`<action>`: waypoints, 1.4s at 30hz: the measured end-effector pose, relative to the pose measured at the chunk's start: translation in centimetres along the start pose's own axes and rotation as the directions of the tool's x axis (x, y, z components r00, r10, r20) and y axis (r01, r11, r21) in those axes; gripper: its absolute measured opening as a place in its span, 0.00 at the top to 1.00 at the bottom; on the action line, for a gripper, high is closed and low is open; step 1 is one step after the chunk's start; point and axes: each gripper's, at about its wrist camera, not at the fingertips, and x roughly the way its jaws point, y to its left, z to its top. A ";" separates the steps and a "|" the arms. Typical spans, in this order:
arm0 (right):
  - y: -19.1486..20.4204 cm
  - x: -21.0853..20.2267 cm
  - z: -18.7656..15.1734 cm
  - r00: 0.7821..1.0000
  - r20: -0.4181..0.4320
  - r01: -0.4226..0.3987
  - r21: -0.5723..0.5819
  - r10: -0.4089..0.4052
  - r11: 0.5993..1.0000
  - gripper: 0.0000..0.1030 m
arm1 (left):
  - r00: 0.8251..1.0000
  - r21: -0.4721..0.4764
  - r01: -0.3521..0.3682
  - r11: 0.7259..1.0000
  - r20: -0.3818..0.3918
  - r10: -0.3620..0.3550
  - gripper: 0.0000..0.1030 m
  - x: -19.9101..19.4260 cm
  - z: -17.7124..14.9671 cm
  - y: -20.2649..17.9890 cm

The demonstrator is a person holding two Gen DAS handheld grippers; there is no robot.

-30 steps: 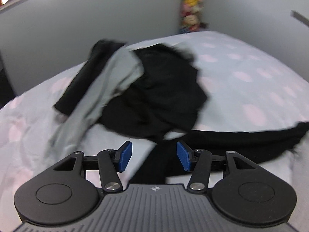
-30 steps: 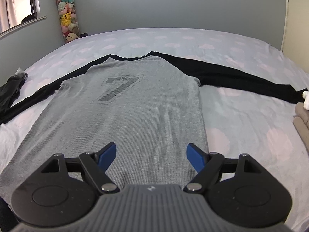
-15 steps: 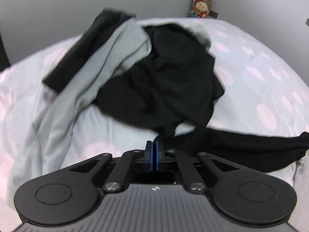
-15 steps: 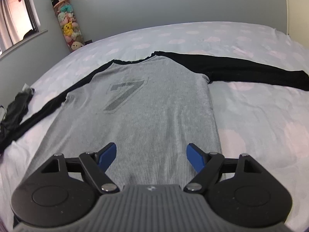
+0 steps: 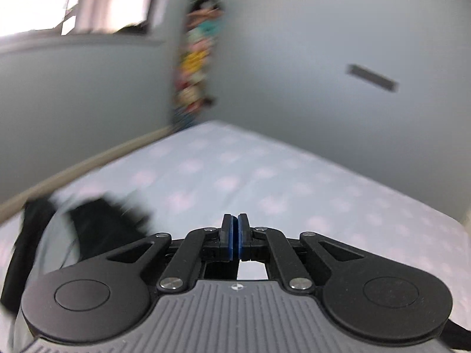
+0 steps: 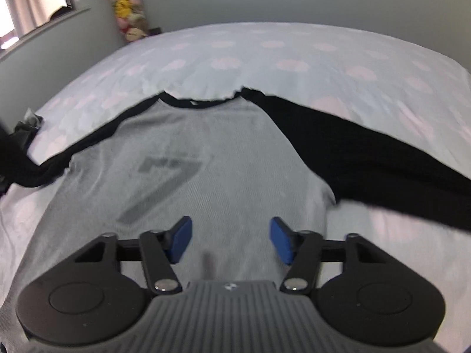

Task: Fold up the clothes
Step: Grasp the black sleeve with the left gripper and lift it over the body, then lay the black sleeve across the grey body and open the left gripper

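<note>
Left hand-held gripper [image 5: 235,236]: pads pinched fully together, where a second ago they stood apart over the black sleeve. Its view has swung up off the clothes pile [image 5: 88,220], which is now a smear at lower left of the frame, and shows mostly wall, window [image 5: 73,0] and the plush toy stack [image 5: 197,56] at top centre. No cloth is visible between the pads from this angle. A thin pinch of sleeve could hang below them out of view, but I can't confirm it; the frame is heavily motion-blurred.

Right hand-held gripper [image 6: 231,239]: jaws closing, narrower than half a second ago, with only the grey body fabric beneath the gap and nothing between the pads. It has come in further over the shirt, so the "7" print [image 6: 167,182] sits just beyond the left pad rather than at mid-frame.

Raglan shirt [image 6: 235,161]: lies flat, front up, on the dotted bed sheet [image 6: 265,53]. The right black sleeve [image 6: 368,158] runs out to the right edge of the frame. The left black sleeve [image 6: 67,158] trails to the left edge and looks lifted or bunched at its far end.

Read: the sleeve fold-in looks to be starting from the left side while the right lines up a pinch on the body. No fold is laid down yet, so the task is early.
</note>
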 end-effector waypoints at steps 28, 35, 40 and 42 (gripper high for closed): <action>-6.6 -1.0 0.1 0.989 0.116 -0.102 0.119 0.088 0.988 0.62 | 0.757 0.085 0.549 0.831 -0.473 -0.451 0.98 14.1 -17.3 -29.5; -6.2 0.1 -0.1 0.989 0.090 -0.127 0.105 0.117 0.986 0.62 | 0.736 0.102 0.577 0.811 -0.495 -0.461 0.78 13.7 -19.7 -29.8; -5.8 0.4 -0.2 0.985 0.093 -0.151 0.090 0.143 0.984 0.62 | 0.796 0.233 0.513 0.826 -0.489 -0.357 0.78 13.5 -20.6 -27.5; -5.2 0.7 -0.3 0.987 0.078 -0.147 0.075 0.141 0.986 0.62 | 0.790 0.224 0.501 0.836 -0.514 -0.336 0.78 14.1 -21.1 -26.5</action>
